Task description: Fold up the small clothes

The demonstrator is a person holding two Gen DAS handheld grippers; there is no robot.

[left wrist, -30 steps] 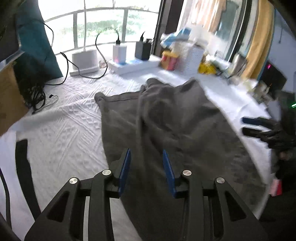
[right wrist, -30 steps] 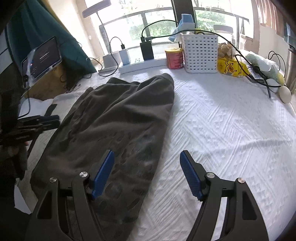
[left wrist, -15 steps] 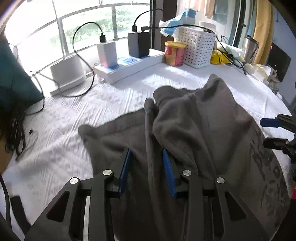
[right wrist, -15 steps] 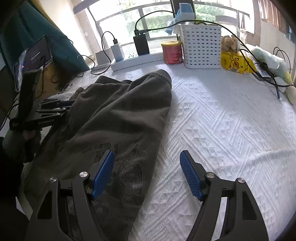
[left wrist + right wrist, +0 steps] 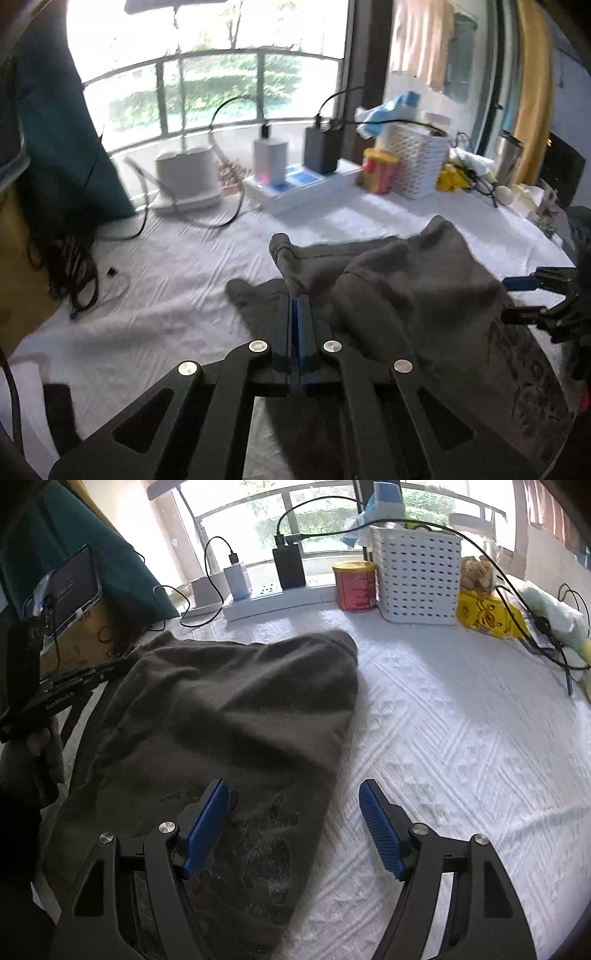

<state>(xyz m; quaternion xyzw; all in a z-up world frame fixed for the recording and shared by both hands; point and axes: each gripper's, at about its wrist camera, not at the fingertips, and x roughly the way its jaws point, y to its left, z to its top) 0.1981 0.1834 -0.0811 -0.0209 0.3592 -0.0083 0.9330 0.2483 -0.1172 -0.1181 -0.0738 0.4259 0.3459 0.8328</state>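
Observation:
A dark grey garment (image 5: pixel 406 288) with a faded print lies rumpled on the white textured table cover (image 5: pixel 461 738). My left gripper (image 5: pixel 294 299) is shut, its blue pads pinching a raised fold near the garment's far left corner. In the right wrist view the same garment (image 5: pixel 240 709) fills the left half, and the left gripper (image 5: pixel 118 670) shows at its left edge. My right gripper (image 5: pixel 291 794) hangs open over the garment's near right edge, with nothing pressed between its pads. It also shows at the right of the left wrist view (image 5: pixel 506 299).
Along the window side stand a power strip with chargers (image 5: pixel 266 594), a red can (image 5: pixel 356 587), a white basket (image 5: pixel 421 579) and a yellow bag (image 5: pixel 487 616). Cables (image 5: pixel 546 627) trail at the right. A phone (image 5: pixel 70 587) leans against a teal cushion at the left.
The left gripper slid forward along the garment toward its far end and shut on a fold there, lifting it slightly. The right gripper edged forward and stayed open.

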